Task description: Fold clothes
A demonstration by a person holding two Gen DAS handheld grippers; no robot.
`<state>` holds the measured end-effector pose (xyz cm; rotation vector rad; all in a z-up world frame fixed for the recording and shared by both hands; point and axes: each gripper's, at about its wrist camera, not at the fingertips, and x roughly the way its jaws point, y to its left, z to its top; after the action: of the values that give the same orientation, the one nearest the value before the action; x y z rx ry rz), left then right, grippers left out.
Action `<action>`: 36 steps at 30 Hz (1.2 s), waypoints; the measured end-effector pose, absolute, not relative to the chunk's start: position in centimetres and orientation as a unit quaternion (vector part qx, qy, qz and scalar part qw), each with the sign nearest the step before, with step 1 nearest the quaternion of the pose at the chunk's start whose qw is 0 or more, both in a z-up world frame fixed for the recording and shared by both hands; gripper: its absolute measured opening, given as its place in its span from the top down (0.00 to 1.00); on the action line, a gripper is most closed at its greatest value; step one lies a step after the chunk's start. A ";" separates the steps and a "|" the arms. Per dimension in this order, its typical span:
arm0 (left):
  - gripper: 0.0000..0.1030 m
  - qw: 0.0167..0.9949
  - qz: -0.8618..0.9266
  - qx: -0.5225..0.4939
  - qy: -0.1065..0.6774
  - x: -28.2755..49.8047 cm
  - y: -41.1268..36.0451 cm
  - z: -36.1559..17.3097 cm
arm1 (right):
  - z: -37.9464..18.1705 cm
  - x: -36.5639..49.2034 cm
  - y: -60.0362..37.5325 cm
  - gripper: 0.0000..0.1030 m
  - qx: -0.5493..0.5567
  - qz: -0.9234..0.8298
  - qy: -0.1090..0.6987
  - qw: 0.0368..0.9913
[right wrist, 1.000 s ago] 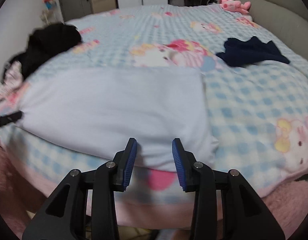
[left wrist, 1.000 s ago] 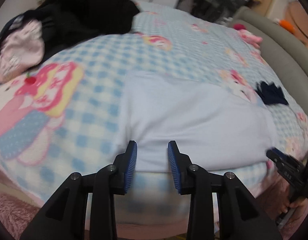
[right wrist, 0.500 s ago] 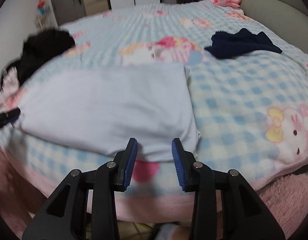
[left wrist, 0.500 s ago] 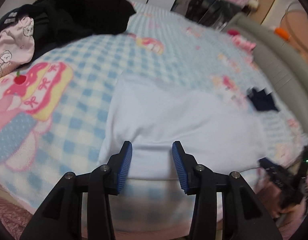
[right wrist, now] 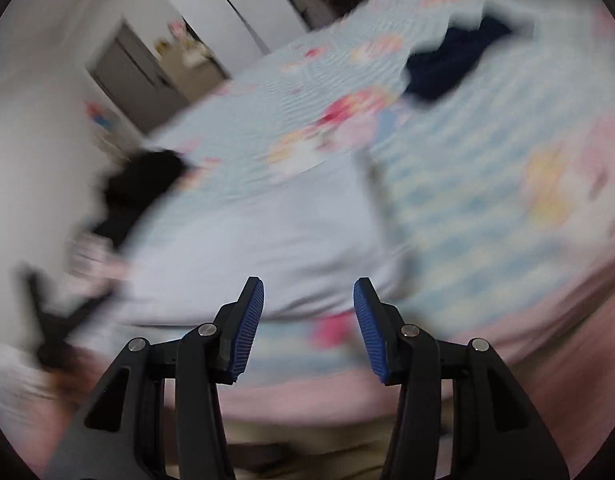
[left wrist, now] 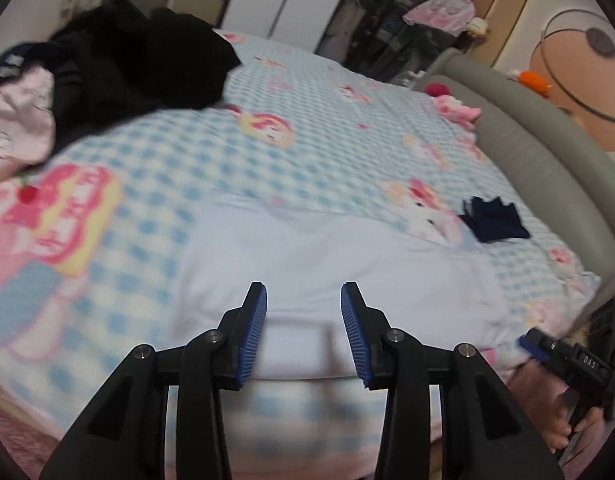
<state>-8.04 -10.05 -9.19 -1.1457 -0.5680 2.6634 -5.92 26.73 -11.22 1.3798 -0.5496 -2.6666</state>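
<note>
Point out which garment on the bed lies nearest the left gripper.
The pale blue garment, spread flat right ahead of the left gripper; the black pile and small navy piece lie farther off.

Pale lilac-white folded garment (left wrist: pixel 339 264), plain. Blue-and-white checked bedspread (left wrist: pixel 307 140) with pink and yellow cartoon characters, pink border. Black clothes pile (left wrist: pixel 147 64). Navy garment (left wrist: pixel 493 224). Grey padded bed frame (left wrist: pixel 527 152). Black grippers, blue ribbed pads (left wrist: pixel 253 332).
</note>
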 end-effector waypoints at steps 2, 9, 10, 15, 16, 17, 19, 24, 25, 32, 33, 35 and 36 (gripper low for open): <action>0.61 0.113 0.889 -0.395 -0.200 -9.0 -9.1 -9.8 | -11.7 -6.1 26.7 0.53 0.459 -0.857 -0.226 0.069; 0.60 0.133 0.876 -0.426 -0.181 -10.0 -6.8 -11.3 | -13.4 -6.8 26.6 0.50 0.463 -0.794 -0.370 0.134; 0.60 0.134 0.876 -0.427 -0.182 -10.0 -6.8 -11.4 | -13.4 -7.0 26.7 0.50 0.457 -0.797 -0.376 0.122; 0.60 0.138 0.870 -0.427 -0.205 -10.1 -8.0 -11.6 | -12.5 -8.3 26.4 0.50 0.425 -0.825 -0.365 0.072; 0.60 0.141 0.867 -0.430 -0.211 -10.1 -8.2 -11.8 | -12.2 -8.7 26.1 0.53 0.421 -0.832 -0.355 0.067; 0.58 0.147 0.861 -0.437 -0.216 -10.3 -8.3 -12.1 | -11.8 -9.1 25.8 0.58 0.417 -0.840 -0.341 0.064; 0.57 0.161 0.845 -0.457 -0.227 -10.6 -8.7 -13.0 | -10.6 -10.1 24.4 0.68 0.406 -0.865 -0.288 0.066; 0.57 0.179 0.821 -0.468 -0.274 -11.0 -10.0 -14.4 | -7.1 -11.3 20.4 0.90 0.379 -0.912 -0.139 0.080; 0.57 0.181 0.817 -0.470 -0.281 -11.0 -10.2 -14.6 | -6.3 -11.4 19.7 0.91 0.369 -0.918 -0.118 0.085; 0.57 0.193 0.807 -0.452 -0.329 -10.8 -11.6 -14.3 | -5.3 -13.7 12.4 0.95 0.370 -0.908 -0.064 0.186; 0.57 0.193 0.808 -0.450 -0.328 -10.8 -11.7 -14.3 | -6.0 -13.9 11.4 0.95 0.380 -0.903 -0.054 0.193; 0.57 0.192 0.809 -0.453 -0.321 -10.8 -11.5 -14.3 | -8.4 -14.1 10.2 0.95 0.416 -0.886 -0.042 0.201; 0.57 0.191 0.811 -0.454 -0.316 -10.8 -11.4 -14.3 | -9.4 -13.8 10.0 0.95 0.429 -0.881 -0.038 0.196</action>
<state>-10.79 -11.38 -14.25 -1.2750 -0.8879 2.2771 -13.79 10.03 -9.38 1.2025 -0.1073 -2.4670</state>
